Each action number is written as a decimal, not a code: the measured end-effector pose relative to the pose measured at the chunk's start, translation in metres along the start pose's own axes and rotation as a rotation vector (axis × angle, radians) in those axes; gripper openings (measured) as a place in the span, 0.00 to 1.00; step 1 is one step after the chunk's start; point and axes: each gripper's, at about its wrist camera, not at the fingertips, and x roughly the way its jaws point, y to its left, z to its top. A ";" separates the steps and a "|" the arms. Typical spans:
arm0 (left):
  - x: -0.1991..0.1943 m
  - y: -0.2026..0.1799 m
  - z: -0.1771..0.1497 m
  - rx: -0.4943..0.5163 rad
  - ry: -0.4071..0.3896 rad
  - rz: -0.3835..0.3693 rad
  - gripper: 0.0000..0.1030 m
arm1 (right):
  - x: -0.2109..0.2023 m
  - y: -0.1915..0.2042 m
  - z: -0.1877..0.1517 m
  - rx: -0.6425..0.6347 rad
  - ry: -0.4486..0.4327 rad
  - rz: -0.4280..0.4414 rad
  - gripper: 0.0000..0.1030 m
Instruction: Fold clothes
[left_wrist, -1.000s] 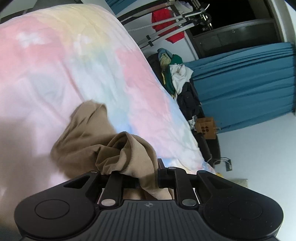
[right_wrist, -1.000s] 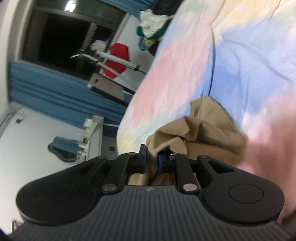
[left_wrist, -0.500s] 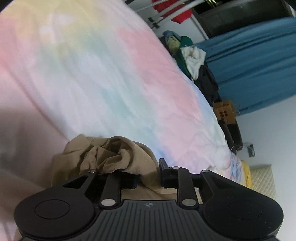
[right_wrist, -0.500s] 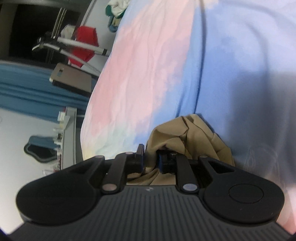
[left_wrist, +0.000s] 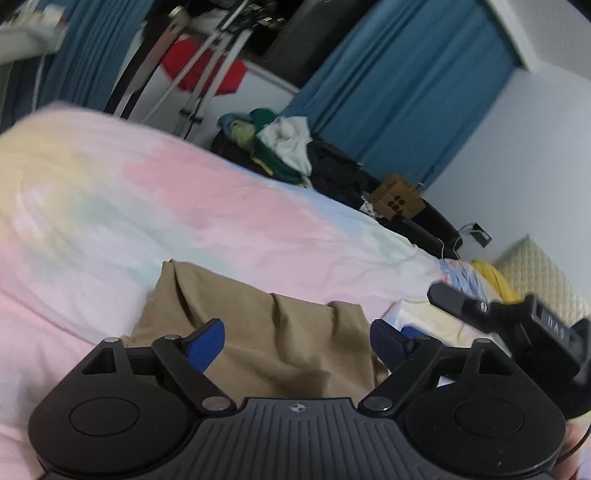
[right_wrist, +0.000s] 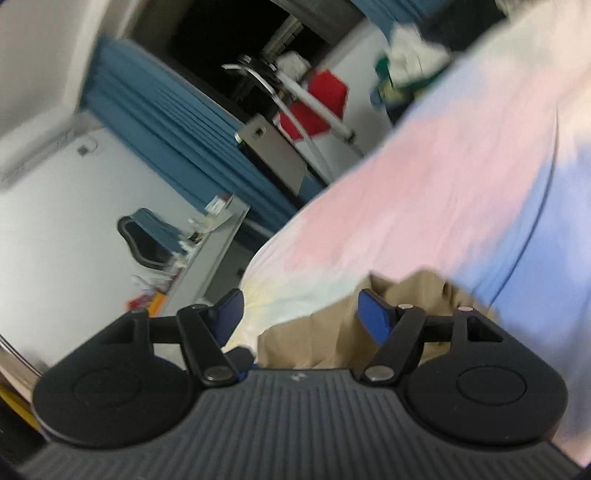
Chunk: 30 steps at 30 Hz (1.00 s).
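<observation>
A tan garment (left_wrist: 266, 332) lies in a folded bundle on the pastel tie-dye bedspread (left_wrist: 184, 206). My left gripper (left_wrist: 297, 341) is open just above its near edge, blue pads spread wide and empty. In the right wrist view the same tan garment (right_wrist: 325, 339) lies under my right gripper (right_wrist: 301, 310), which is open and empty too. The right gripper's black body (left_wrist: 517, 325) shows at the right of the left wrist view.
A pile of clothes (left_wrist: 280, 144) and a cardboard box (left_wrist: 397, 199) sit beyond the bed's far edge. A drying rack with a red garment (left_wrist: 207, 70) stands by blue curtains (left_wrist: 399, 85). A desk and a chair (right_wrist: 147, 240) are off to the left.
Both grippers were shut on the tan garment and have opened, letting it go. The garment now lies flatter on the bed, and both cameras have tilted up towards the room.
</observation>
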 end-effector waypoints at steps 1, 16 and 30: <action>0.001 -0.001 -0.002 0.011 0.000 0.026 0.86 | 0.001 0.003 0.000 -0.039 0.002 -0.035 0.54; 0.034 0.025 -0.016 0.107 0.020 0.262 0.77 | 0.062 -0.018 -0.026 -0.263 0.051 -0.490 0.04; 0.005 0.046 -0.009 -0.025 -0.027 0.210 0.74 | 0.039 -0.064 -0.002 0.094 -0.009 -0.353 0.44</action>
